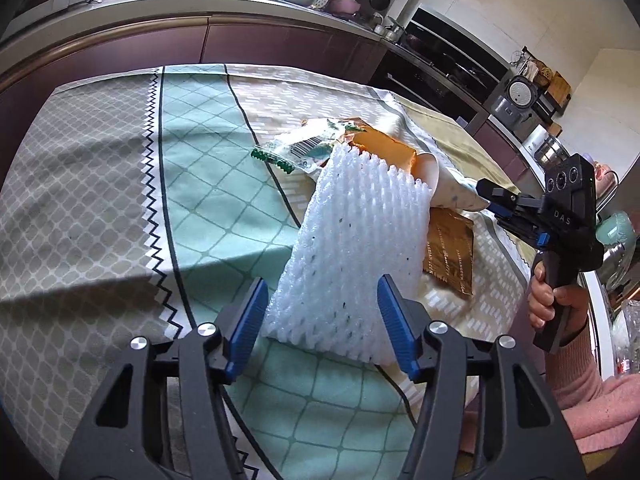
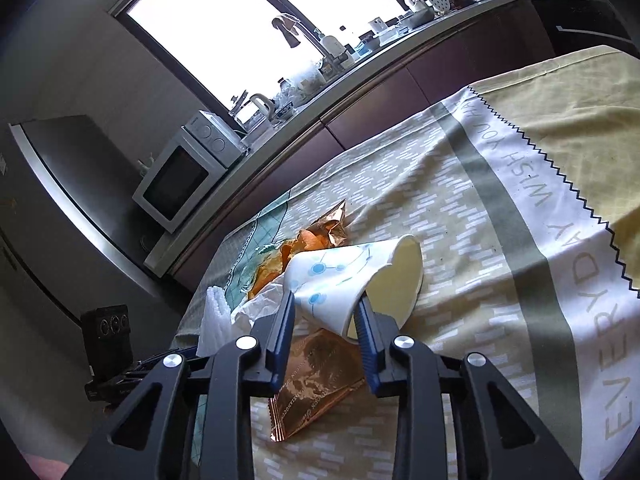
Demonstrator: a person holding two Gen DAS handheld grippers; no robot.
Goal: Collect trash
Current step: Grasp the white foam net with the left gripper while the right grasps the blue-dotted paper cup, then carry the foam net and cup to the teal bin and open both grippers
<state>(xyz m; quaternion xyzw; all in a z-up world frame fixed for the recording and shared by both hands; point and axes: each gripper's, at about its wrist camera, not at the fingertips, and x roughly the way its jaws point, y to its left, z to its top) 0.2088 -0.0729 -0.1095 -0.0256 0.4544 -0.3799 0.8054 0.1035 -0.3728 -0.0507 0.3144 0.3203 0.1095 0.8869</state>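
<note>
1. At the bottom of the left wrist view, the left gripper (image 1: 320,312) stands wide open. The foam net (image 1: 352,248) reaches in between its blue pads (image 1: 250,320), but there is a gap on each side, so it grips nothing yet. The net lies tilted up over the rest of the pile.

2. At the bottom centre of the right wrist view, the right gripper (image 2: 326,320) is partly closed on the paper cup (image 2: 360,276), one finger on each side of its crushed base. The cup lies on its side, mouth toward the right of the frame. Whether it is lifted clear of the cloth cannot be told.

3. Just under the cup lies a copper wrapper (image 2: 316,384), flat on the tablecloth (image 2: 500,240).

4. Further back, at frame centre, sit an orange wrapper (image 2: 276,264) and another copper scrap (image 2: 334,222). In the left view, a clear bag (image 1: 304,148) with a barcode lies at the pile's far edge.

5. No bin shows in either view. I judge the task to be at an early stage: only the cup is in hand, the net is about to be gripped, and all the wrappers remain on the table.
</note>
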